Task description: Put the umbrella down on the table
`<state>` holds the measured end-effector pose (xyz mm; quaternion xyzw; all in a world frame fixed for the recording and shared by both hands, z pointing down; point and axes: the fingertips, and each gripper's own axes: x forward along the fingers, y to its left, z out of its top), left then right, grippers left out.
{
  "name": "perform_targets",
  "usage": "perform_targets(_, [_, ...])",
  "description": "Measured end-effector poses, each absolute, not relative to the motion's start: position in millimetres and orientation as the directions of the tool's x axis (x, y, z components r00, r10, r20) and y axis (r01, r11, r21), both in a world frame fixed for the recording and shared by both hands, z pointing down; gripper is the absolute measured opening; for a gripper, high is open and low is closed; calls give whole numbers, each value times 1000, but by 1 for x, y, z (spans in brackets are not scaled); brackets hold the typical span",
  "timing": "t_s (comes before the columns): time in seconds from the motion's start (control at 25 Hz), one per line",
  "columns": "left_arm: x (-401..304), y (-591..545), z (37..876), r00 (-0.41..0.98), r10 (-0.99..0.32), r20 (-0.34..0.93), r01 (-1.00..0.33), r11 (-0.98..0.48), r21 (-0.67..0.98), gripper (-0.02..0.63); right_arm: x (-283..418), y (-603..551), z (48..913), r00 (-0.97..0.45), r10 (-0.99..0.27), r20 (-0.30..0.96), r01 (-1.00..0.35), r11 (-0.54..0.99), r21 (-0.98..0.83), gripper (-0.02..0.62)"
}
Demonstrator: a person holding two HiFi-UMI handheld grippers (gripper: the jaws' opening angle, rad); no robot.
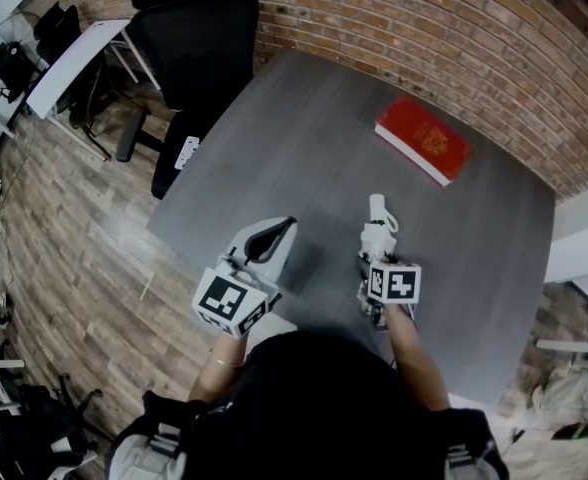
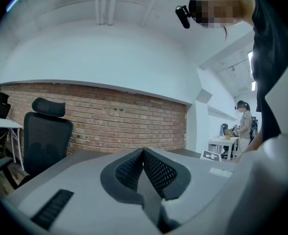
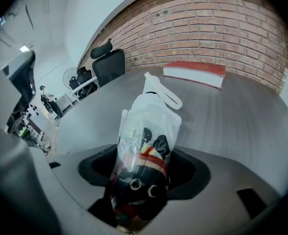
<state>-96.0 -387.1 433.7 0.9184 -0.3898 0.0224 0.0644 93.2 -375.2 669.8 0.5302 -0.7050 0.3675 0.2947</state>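
Pointing its white strap end toward the book point(image 1: 424, 139), the umbrella point(image 1: 377, 230) is held over the desk point(image 1: 304, 138), pinched at its dark end by the jaws of the right gripper point(image 3: 139, 175). Farther from the book, the left gripper point(image 2: 144, 155) is held with jaws pressed together, nothing between them.

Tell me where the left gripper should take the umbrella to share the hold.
Grip the bagged body of the umbrella just beyond the right gripper, coming from its left side with the left gripper, whose shut jaws must open first. That stretch is narrow and sticks out free; the white loop at the tip looks floppy and would probably slip.
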Motion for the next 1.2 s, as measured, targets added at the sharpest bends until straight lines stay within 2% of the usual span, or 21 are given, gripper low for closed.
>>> perform_targets(0.24, [-88, -389, 427, 703, -710, 42, -710, -699, 83, 3, 95, -375, 674, -275, -522, 808, -961, 171, -217, 296])
perform_targets(1.2, [-82, -383, 427, 699, -713, 48, -714, -693, 100, 3, 93, -378, 672, -273, -513, 814, -961, 175, -212, 318])
